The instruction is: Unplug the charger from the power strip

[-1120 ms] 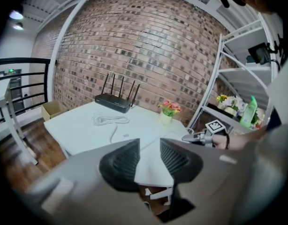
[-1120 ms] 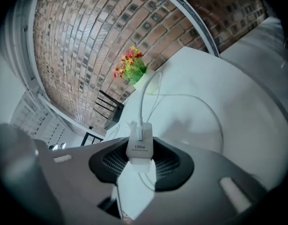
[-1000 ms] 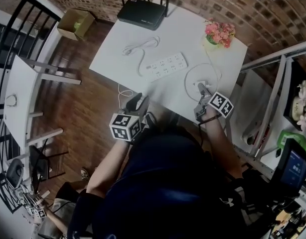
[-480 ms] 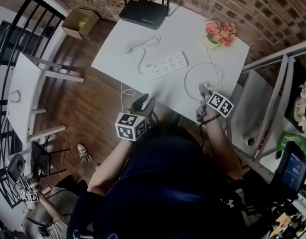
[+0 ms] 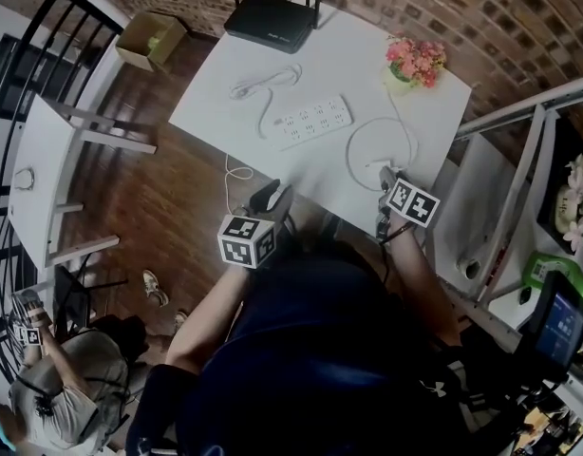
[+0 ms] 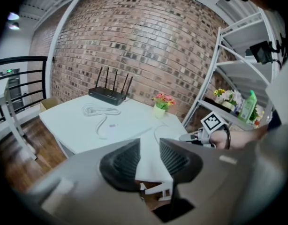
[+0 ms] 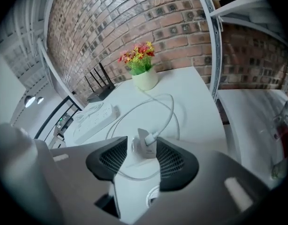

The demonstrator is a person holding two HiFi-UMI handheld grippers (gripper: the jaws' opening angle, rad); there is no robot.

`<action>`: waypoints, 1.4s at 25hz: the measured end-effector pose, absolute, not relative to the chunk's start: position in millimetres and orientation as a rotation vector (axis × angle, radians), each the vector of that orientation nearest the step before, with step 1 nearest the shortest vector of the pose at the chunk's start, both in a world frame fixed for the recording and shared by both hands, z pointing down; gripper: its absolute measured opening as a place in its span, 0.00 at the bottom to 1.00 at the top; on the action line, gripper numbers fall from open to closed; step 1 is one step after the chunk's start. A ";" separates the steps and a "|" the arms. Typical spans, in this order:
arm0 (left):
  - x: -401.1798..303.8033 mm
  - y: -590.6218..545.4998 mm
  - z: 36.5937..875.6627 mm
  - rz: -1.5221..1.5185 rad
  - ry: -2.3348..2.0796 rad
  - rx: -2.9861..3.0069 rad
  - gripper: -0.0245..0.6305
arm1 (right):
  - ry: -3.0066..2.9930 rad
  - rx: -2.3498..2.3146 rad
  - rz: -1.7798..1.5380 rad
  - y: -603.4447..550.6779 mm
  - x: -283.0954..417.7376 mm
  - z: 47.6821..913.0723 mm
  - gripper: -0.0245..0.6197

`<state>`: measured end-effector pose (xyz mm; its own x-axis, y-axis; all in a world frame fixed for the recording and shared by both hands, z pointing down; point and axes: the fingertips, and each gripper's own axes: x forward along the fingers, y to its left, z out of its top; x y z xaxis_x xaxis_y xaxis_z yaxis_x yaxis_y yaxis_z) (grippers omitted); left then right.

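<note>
The white power strip (image 5: 315,121) lies in the middle of the white table (image 5: 225,103) with nothing plugged into it; it also shows in the right gripper view (image 7: 94,117). The white charger (image 5: 380,166) lies on the table near the right front edge, and its cable (image 5: 353,150) loops toward the flower pot. My right gripper (image 5: 385,183) is open just behind it. In the right gripper view the charger (image 7: 145,143) sits between the tips of my right gripper (image 7: 140,161), and the pads are not pressing on it. My left gripper (image 5: 271,196) hangs open and empty at the table's near edge (image 6: 148,158).
A black router (image 5: 272,22) stands at the table's far edge, and a pot of flowers (image 5: 417,63) at the far right corner. The strip's own cord (image 5: 263,85) coils beside it. A metal shelf (image 5: 519,160) stands to the right. A cardboard box (image 5: 151,41) sits on the floor.
My right gripper's jaws have opened and the wrist has rolled; the charger now rests on the table. My left gripper has shifted slightly along the table edge.
</note>
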<state>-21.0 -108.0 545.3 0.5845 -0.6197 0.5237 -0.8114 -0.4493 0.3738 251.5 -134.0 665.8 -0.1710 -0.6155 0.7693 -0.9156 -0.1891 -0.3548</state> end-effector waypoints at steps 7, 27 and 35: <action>1.0 -105.0 543.6 0.427 -1.118 2.236 0.23 | -1.785 1.817 1.275 -125.1 262.8 650.5 0.34; 20.1 -52.1 514.5 0.332 -1.107 2.248 0.23 | -2.411 1.335 1.277 -69.0 135.7 553.2 0.05; -19.0 -4.1 495.3 0.201 -1.111 2.302 0.23 | -2.406 1.356 1.164 -25.5 99.4 536.9 0.05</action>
<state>-19.0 -4.1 495.3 0.6434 -0.6722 0.3662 -0.7580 -0.4926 0.4276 99.4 -25.5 536.9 -0.5825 -0.6667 0.4651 -0.7784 0.2928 -0.5553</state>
